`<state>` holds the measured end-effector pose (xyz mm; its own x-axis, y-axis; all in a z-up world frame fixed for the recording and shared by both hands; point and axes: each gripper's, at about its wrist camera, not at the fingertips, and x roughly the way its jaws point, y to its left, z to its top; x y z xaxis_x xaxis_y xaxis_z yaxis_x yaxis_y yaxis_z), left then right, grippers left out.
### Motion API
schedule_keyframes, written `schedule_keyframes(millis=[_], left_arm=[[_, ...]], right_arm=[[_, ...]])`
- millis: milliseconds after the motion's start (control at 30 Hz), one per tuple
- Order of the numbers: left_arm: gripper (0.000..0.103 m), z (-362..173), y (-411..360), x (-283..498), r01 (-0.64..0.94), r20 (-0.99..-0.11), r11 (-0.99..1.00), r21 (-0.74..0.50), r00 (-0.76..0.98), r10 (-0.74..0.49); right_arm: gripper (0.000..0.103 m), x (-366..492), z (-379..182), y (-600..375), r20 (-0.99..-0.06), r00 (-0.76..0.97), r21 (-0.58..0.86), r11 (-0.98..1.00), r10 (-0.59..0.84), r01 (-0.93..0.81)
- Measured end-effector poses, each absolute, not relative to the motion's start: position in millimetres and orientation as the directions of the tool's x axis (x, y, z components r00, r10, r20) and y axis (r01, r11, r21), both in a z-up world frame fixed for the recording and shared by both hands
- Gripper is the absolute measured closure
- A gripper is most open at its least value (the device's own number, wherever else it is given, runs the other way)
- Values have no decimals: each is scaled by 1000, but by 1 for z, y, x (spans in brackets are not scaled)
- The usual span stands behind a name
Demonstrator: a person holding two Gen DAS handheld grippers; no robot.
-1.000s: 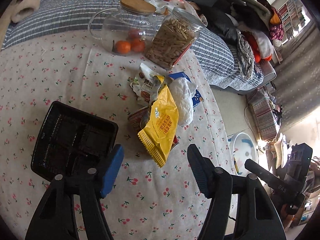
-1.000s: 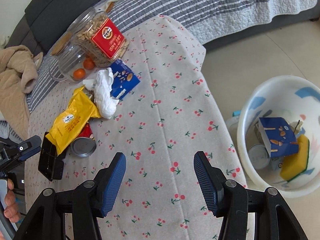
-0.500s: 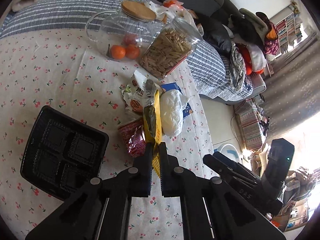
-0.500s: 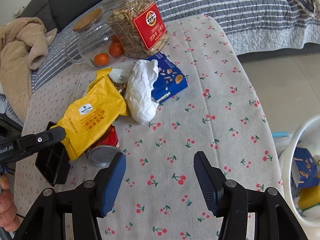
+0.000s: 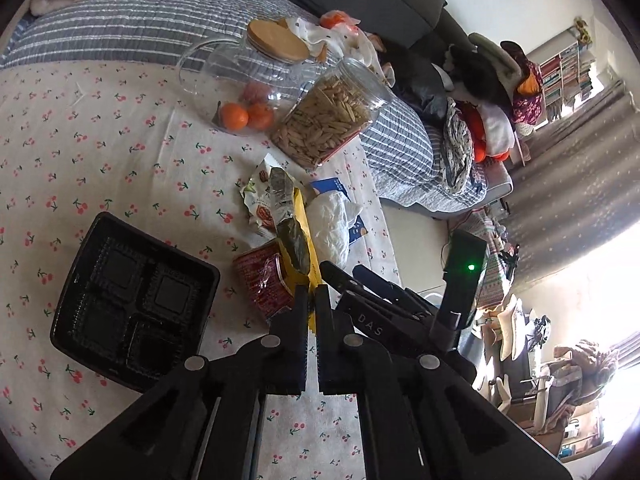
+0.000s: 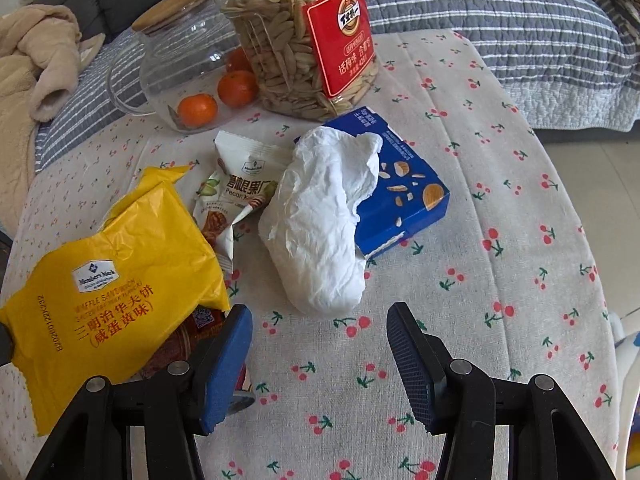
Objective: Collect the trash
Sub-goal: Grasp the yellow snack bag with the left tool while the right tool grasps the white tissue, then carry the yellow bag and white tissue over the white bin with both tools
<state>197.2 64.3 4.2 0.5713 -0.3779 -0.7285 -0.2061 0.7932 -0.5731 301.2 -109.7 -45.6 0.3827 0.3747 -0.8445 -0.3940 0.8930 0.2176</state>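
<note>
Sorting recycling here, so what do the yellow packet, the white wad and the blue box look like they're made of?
Yellow packet: glossy plastic film, judging by its sheen and crimped edge. White wad: soft matte tissue or paper towel, finely crumpled; thin plastic can't be ruled out. Blue box: printed cardboard, with crisp folded edges and a slight sheen.

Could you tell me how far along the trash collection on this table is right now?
Under way. In hand: the left gripper is shut on the yellow wrapper. Left on the tablecloth: crumpled tissue, blue box, pecan packet, red can, black tray. The right gripper is open, empty.
</note>
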Motion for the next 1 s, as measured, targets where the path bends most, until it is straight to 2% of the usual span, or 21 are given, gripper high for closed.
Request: schedule_keyframes(millis=[67,167,600,1000], left_arm=[[101,7,64,197,-201,-733,805,-559,574,-365],[101,3,70,197,-218,-734,794,-567,572,-366],[103,22,72,189,-174,-681,779,-602,621,-388],[103,46,41,186,-89,-623,780,-620,659,-420]], right_arm=[[48,303,-50,-106,-847,396,196,901,355,-387],[76,303,-59,-102,-855,386,185,899,346,-397],[78,291,-15,-135,-792,447,280,898,416,-339],[78,277,4,-173,-774,446,342,890,449,-302]])
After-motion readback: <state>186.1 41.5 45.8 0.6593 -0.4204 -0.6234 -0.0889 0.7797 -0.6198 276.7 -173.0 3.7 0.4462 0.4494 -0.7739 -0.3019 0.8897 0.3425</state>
